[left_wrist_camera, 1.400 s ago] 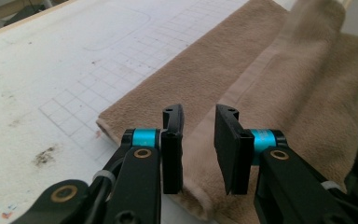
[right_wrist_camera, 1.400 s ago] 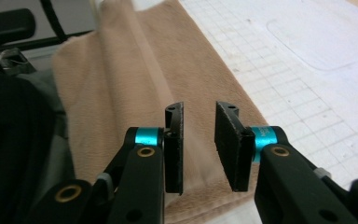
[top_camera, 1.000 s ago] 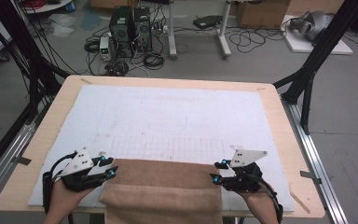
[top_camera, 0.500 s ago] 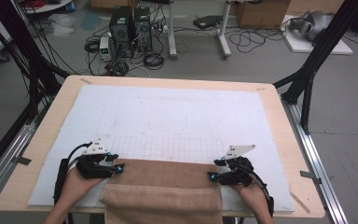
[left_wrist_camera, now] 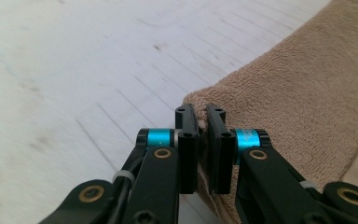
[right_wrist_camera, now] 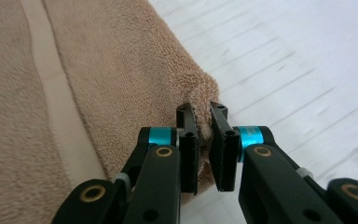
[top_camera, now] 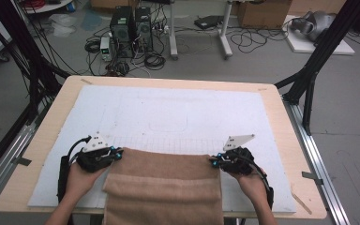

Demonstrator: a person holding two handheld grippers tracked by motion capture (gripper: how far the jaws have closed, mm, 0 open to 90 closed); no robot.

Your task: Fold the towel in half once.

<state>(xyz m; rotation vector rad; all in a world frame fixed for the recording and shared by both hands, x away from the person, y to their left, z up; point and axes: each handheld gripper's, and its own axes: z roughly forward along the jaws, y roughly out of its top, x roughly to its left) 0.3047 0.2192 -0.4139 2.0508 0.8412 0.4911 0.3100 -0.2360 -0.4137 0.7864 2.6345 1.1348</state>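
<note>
**Desk:** Where's the towel sitting?

**Me:** I have the brown towel [top_camera: 164, 187] at the near edge of the white mat [top_camera: 178, 112], centred between my two hands, with its near part hanging over the table [top_camera: 286, 122] edge toward me. A paler woven band runs across it, clear in the right gripper view.

**Desk:** Left side?

**Me:** My left gripper [top_camera: 116, 154] is at the towel's far left corner. Its jaws have just been closing, and in the left gripper view [left_wrist_camera: 201, 122] they stand almost together with the terry corner pinched between the pads, so it's clamped on the towel.

**Desk:** And the right?

**Me:** Same story. My right gripper [top_camera: 214, 162] is at the far right corner; its jaws have just been closing too. In the right gripper view [right_wrist_camera: 202, 116] a fold of the towel's edge is squeezed between the tips, so it's gripping the cloth.

**Desk:** How do the grippers lie?

**Me:** Both lie low over the mat, pointing inward at each other across the towel's far edge.
</note>
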